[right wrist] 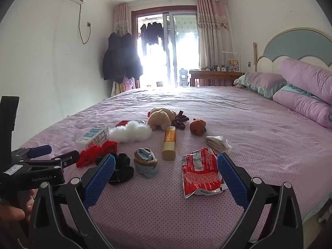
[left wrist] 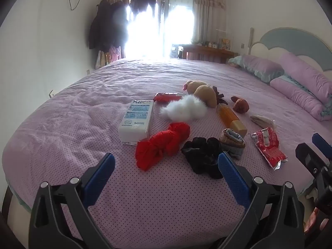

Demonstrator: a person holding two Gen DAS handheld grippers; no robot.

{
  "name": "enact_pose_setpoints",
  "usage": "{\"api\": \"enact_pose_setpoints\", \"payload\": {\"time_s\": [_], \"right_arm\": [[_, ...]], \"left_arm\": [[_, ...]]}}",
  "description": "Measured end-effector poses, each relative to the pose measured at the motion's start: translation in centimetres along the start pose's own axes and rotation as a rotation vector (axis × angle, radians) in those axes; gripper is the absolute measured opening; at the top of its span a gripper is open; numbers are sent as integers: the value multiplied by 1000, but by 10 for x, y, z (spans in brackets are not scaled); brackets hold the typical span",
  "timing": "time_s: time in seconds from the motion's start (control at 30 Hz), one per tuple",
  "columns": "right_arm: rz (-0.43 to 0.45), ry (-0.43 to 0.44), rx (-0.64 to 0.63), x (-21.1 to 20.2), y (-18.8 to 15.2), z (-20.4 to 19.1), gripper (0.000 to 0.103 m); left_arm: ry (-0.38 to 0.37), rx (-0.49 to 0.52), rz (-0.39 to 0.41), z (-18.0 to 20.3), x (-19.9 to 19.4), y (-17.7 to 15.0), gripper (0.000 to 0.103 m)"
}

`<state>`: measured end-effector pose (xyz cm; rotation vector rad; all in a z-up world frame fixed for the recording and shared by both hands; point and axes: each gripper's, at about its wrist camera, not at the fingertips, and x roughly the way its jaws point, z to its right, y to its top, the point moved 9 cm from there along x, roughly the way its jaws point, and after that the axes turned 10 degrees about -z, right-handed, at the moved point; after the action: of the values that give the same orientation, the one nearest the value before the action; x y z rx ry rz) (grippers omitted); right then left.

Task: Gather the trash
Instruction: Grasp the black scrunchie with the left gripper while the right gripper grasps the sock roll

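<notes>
— Hovering both over the bed (left wrist: 62,124); left gripper (left wrist: 166,164) and right gripper (right wrist: 166,164) spread wide, nothing grasped.
— Trash?
— Red snack wrapper (right wrist: 200,173) lies flat beside my right pads.

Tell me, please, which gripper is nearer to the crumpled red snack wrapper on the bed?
Right. The open right gripper hovers just before the red snack wrapper, whose edge sits by its right finger. The open left gripper faces the red cloth, with the wrapper off to its right.
</notes>
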<state>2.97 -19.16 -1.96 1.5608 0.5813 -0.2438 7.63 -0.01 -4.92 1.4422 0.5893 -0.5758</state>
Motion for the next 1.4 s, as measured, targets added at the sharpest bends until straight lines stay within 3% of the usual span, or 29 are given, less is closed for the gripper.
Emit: {"api": "enact_pose_setpoints", "payload": {"time_s": [1.0, 1.4], "right_arm": [[-28, 27, 53, 6, -8, 18, 95], [-2, 25, 67, 0, -9, 37, 95]], "left_arm": [[-14, 74, -9, 33, 11, -4, 99], [-13, 93, -9, 51, 10, -7, 99]]}}
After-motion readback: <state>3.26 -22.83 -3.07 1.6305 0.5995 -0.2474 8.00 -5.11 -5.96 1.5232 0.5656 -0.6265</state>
